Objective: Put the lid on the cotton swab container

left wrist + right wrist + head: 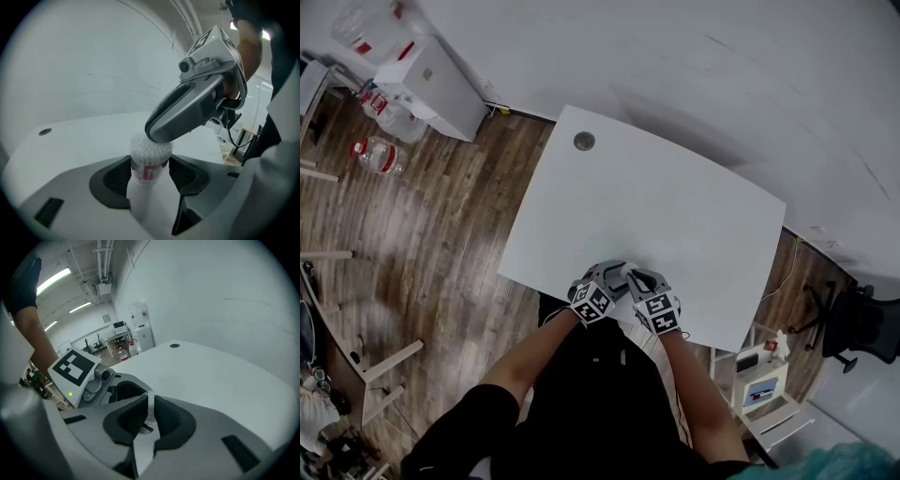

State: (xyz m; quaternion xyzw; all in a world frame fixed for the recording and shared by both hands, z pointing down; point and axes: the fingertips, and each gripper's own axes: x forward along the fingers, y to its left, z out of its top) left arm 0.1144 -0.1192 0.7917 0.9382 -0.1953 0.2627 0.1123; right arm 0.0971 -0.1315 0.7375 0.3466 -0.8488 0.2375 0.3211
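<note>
My left gripper (607, 278) is shut on the cotton swab container (149, 161), a small clear tub with a pink and white label. It stands upright between the pads, its top uncovered and full of white swab tips. My right gripper (149, 417) is shut on the lid (150, 409), a thin translucent disc seen edge-on between its pads. In the left gripper view the right gripper's (161, 132) tips rest right above the container's rim. Both grippers meet over the white table's (675, 206) front edge in the head view, where the right gripper (637, 279) partly hides the container.
A round grommet hole (584, 142) sits near the table's far left corner. A white cabinet (431, 89) and water bottles (380, 155) stand on the wood floor to the left. An office chair (853, 328) and a small shelf (764, 384) are at the right.
</note>
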